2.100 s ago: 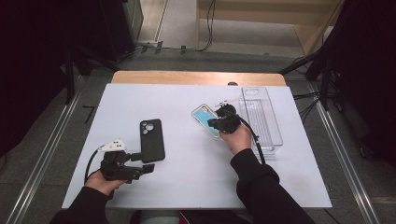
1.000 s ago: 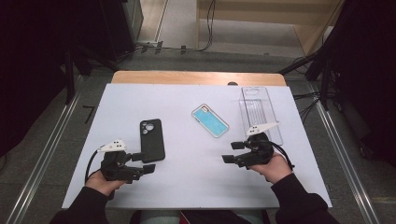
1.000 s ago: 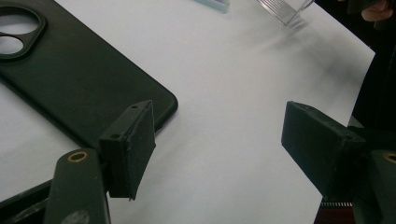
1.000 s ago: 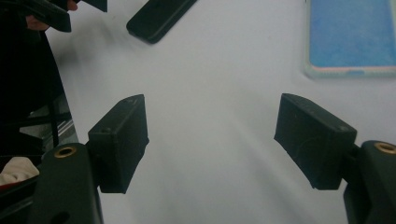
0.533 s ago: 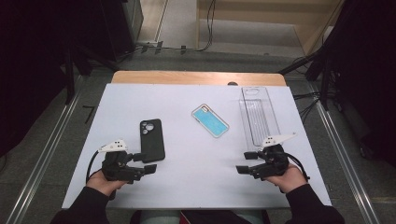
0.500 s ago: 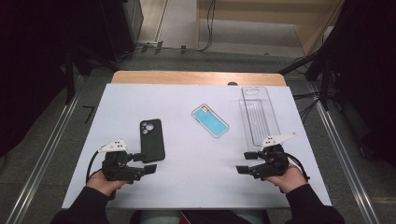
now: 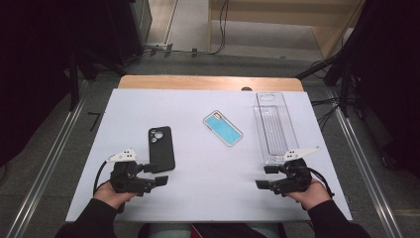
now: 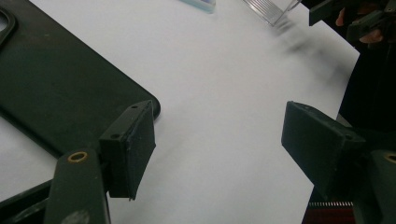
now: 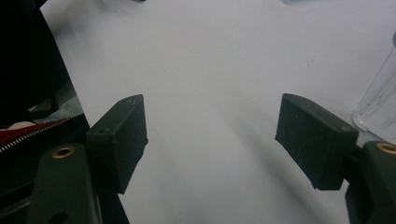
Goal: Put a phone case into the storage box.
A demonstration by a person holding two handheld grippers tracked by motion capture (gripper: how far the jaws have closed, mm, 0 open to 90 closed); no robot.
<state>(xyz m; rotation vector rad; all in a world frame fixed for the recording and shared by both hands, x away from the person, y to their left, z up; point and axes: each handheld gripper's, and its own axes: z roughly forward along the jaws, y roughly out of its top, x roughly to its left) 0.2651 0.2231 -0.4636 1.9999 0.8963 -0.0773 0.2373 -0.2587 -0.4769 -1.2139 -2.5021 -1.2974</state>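
A black phone case lies flat at the left of the white table. A teal phone case lies near the middle. My left gripper rests at the front left, just in front of the black case, open and empty. In the left gripper view the black case lies beside the left jaw, and nothing sits in the left gripper. My right gripper rests at the front right, open and pointing left. In the right gripper view the right gripper has bare table between its jaws.
A long clear plastic tray lies at the right, its near end just beyond the right gripper; its corner shows by the right jaw. The white table top ends close in front of both hands. Dark stands and cables surround the table.
The right gripper has drawn back from the teal case to the front right of the table and settled there. The teal case stays lying in the middle. The left gripper has not moved.
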